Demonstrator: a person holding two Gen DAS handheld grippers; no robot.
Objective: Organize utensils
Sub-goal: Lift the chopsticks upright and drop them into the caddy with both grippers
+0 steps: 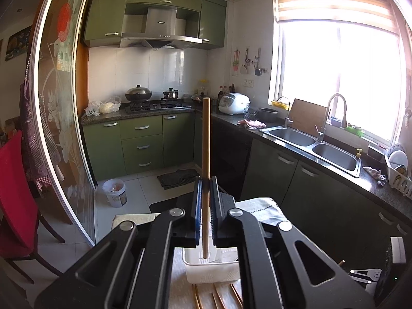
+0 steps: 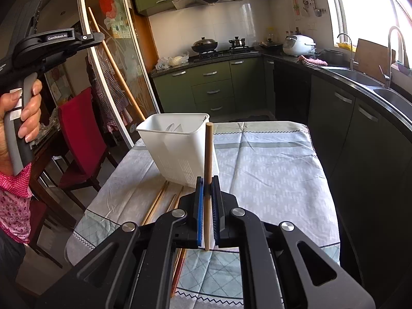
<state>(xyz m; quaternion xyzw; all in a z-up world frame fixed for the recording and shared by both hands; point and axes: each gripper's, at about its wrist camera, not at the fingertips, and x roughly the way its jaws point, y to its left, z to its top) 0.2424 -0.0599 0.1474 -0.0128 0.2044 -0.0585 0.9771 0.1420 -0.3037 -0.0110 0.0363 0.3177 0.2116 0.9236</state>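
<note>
While clamped, both claws' chopsticks (image 1: 206, 154) upright.

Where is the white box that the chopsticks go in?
Find the table with the pale blue cloth. The white basket stands near its left side, past the loose chopsticks. It is the only tall, open-topped white thing there.

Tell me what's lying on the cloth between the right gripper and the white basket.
In the right wrist view, loose wooden chopsticks lie on the tablecloth between the right gripper and the white basket.
</note>
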